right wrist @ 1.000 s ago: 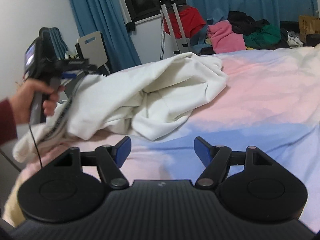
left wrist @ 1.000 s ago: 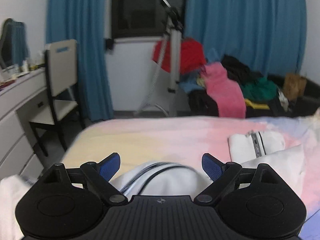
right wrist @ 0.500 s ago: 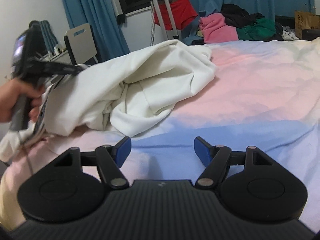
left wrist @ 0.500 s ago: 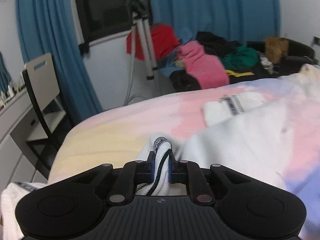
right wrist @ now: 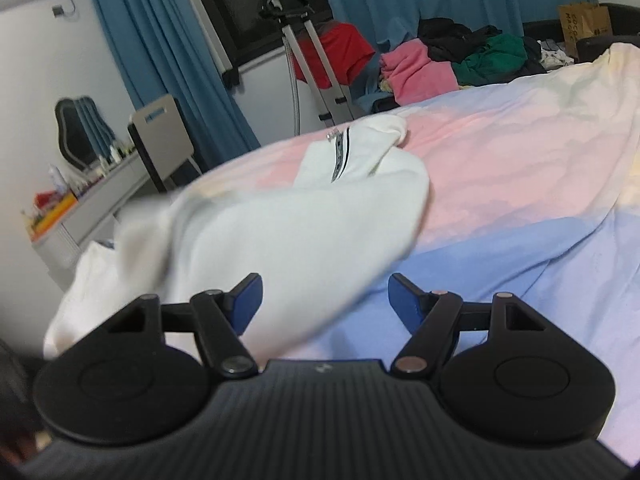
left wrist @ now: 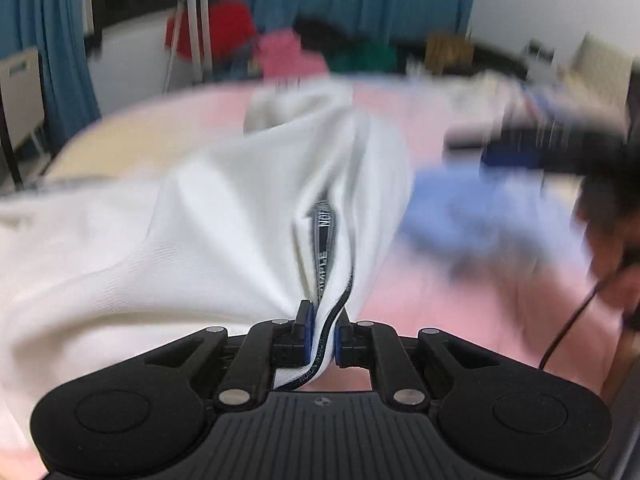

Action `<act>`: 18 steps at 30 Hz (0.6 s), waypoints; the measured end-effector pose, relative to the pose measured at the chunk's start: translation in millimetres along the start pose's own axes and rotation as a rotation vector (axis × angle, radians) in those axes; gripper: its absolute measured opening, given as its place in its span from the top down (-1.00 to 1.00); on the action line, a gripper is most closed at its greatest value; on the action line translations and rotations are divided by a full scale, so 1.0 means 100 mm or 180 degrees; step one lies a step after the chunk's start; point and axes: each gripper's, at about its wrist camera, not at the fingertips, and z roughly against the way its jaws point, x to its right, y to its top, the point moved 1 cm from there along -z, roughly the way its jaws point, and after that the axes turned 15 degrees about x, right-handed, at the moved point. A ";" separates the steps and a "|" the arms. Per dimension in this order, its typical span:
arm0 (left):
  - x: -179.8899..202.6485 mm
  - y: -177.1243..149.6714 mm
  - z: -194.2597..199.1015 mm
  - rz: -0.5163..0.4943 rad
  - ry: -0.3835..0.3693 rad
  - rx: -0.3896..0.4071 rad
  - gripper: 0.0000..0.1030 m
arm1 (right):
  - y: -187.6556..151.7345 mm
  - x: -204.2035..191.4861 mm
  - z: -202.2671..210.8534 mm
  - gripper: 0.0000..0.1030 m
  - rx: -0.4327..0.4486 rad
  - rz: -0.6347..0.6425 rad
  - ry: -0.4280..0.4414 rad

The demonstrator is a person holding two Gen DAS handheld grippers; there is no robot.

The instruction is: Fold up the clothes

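Left gripper (left wrist: 323,330) and right gripper (right wrist: 326,298): same build, black ribbed body w/ small emblem, two round discs, linkage arms fixed by silver screws, blue pads. A thin black cable (left wrist: 568,330) is seen at right.

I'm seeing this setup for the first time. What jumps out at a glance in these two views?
The big white garment with a dark striped trim sprawls across the pastel pink-and-blue bedsheet, its trim pinched in the shut left gripper. The right gripper hangs open just above the cloth. Behind the bed, a heap of pink, green, black and red clothes sits against blue curtains.
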 end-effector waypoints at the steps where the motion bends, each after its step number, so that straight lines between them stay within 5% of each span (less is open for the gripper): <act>1: 0.00 -0.02 0.00 0.0080 0.0009 0.0032 0.78 | 0.01 0.01 0.01 -0.40 0.0019 -0.0031 -0.0005; 8: 0.05 0.22 0.16 0.0425 0.0018 0.0342 0.44 | 0.02 0.17 -0.01 -0.40 0.0029 -0.0306 -0.0073; 12: 0.03 0.58 0.24 0.0564 0.0195 0.0841 -0.22 | 0.00 0.21 -0.05 -0.40 0.0051 -0.0352 -0.0133; 15: 0.10 0.65 0.15 0.0347 0.0360 0.1280 -0.41 | -0.04 0.22 -0.07 -0.40 0.0085 -0.0352 -0.0164; 18: 0.12 0.52 -0.06 0.0189 0.0423 0.1384 -0.43 | -0.05 0.22 -0.10 -0.41 0.0169 -0.0269 -0.0246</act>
